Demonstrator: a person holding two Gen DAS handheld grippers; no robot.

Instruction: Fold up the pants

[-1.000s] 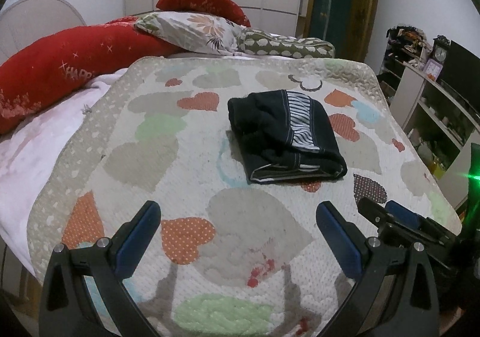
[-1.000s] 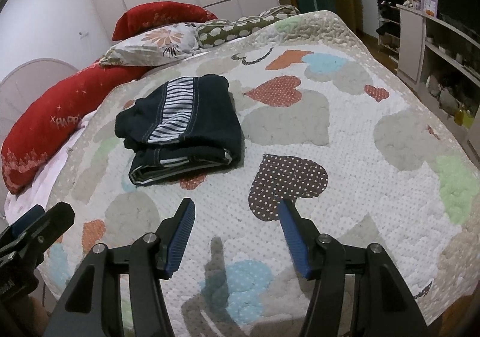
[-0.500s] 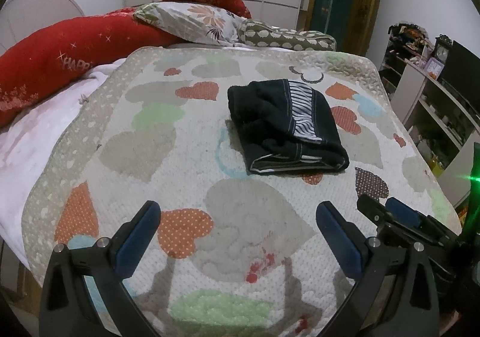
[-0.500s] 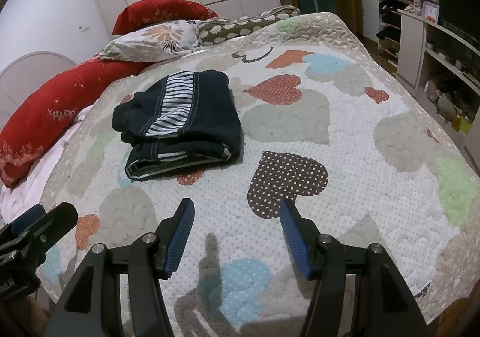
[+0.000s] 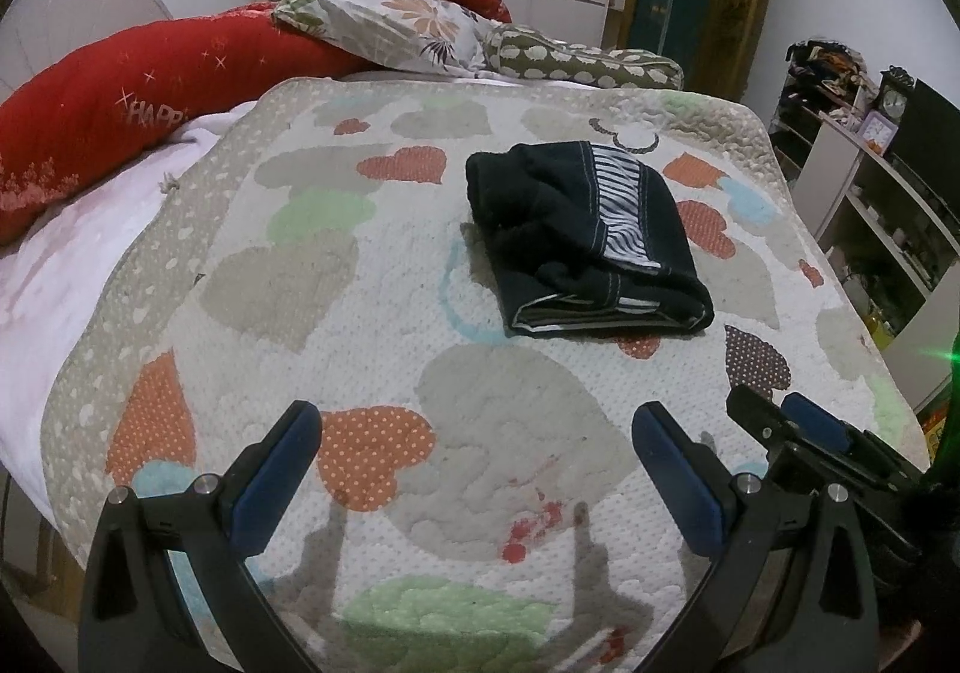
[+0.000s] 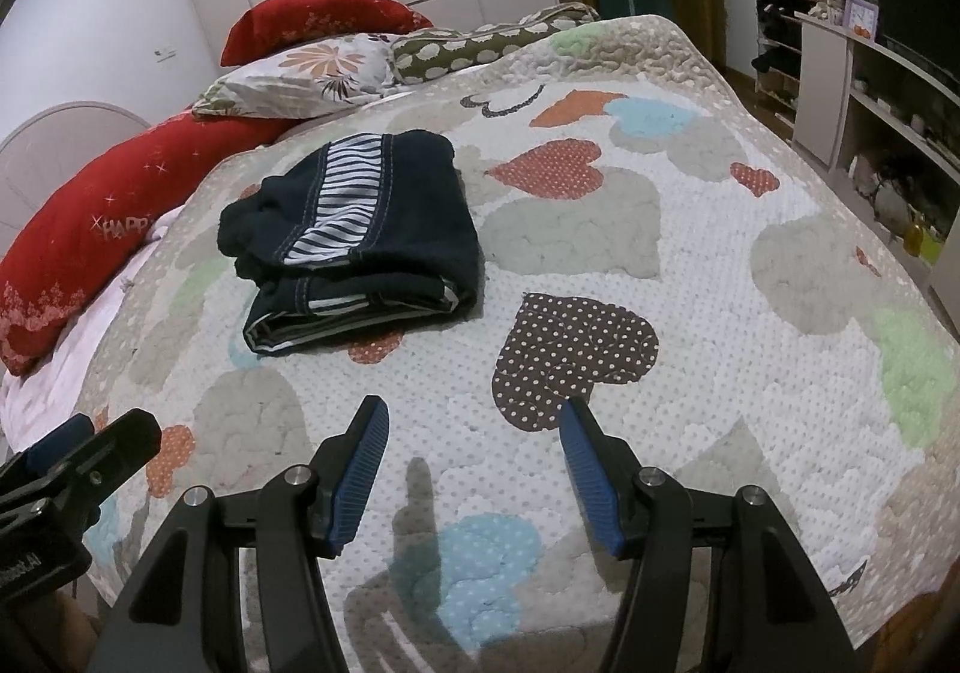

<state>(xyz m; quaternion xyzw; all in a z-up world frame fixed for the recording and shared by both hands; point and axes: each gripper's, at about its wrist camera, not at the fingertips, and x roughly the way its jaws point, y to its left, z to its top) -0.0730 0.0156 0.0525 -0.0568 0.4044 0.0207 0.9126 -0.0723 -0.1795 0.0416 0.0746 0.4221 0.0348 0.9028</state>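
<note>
Here both grippers, left gripper [image 5: 474, 433] and right gripper [image 6: 474, 433], gape empty, well short of folded pants [image 5: 582, 235].

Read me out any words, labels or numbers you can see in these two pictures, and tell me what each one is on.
"HAPP": pale letters on the long red cushion; the word runs on out of sight behind the pink sheet.
Pale lettering on the left gripper body, at the right wrist view's left edge: too cut off to read.
Clock on the shelf unit: its numerals are too small to read.
Nothing else readable.
</note>
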